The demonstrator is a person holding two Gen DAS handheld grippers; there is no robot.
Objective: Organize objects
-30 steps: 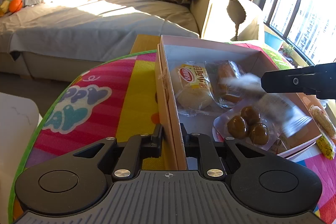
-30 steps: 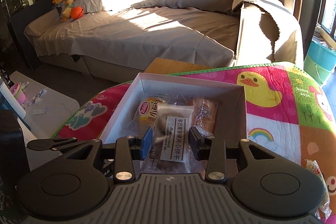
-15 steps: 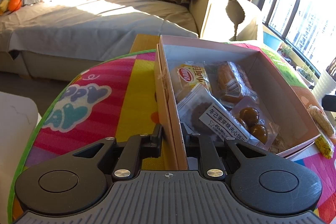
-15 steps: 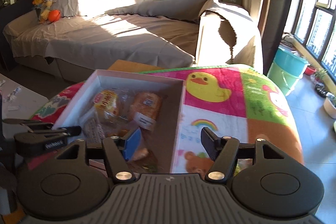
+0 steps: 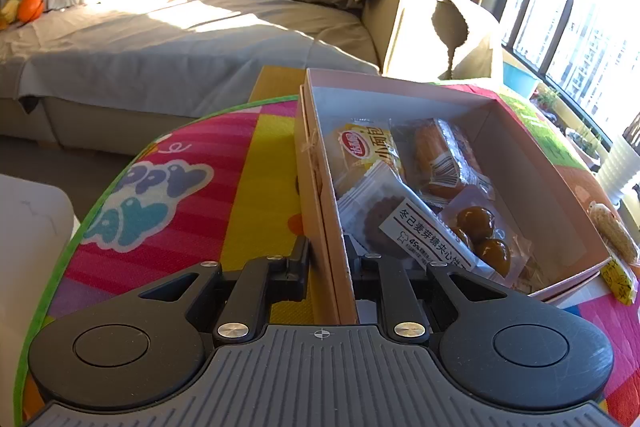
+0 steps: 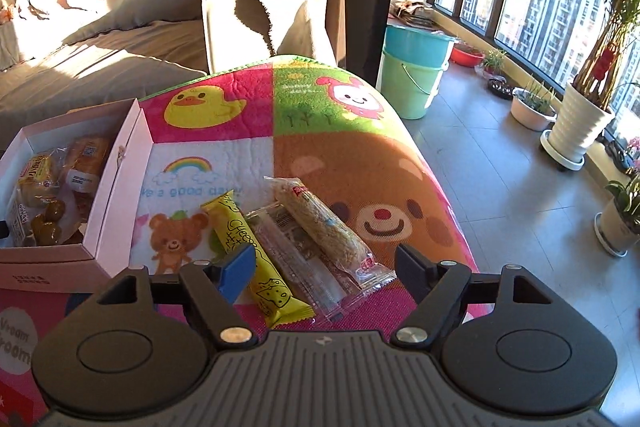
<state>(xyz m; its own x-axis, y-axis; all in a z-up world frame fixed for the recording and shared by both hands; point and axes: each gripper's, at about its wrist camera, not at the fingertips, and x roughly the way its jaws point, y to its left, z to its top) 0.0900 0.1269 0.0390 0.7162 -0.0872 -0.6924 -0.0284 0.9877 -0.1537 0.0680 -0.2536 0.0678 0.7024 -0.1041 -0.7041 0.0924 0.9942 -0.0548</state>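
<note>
A pink box (image 5: 532,163) sits on a colourful mat and holds several wrapped snacks: a yellow bread pack (image 5: 364,151), an orange cake (image 5: 440,155), a cookie pack (image 5: 404,223) and brown balls (image 5: 480,231). My left gripper (image 5: 326,259) is shut on the box's near wall. The box also shows in the right wrist view (image 6: 116,187). My right gripper (image 6: 324,263) is open and empty, just above three snacks on the mat: a yellow cheese stick (image 6: 252,251), a clear wrapper (image 6: 300,255) and a rice bar (image 6: 324,223).
The mat (image 6: 400,179) covers a small table whose right edge drops to a tiled floor. A sofa (image 5: 180,39) stands behind. Buckets (image 6: 416,75) and plant pots (image 6: 576,131) stand by the window. A white surface (image 5: 24,227) lies at the left.
My right gripper let go of the cookie pack into the box, opened, and swung right to above the snacks on the mat. My left gripper stayed clamped on the box wall.
</note>
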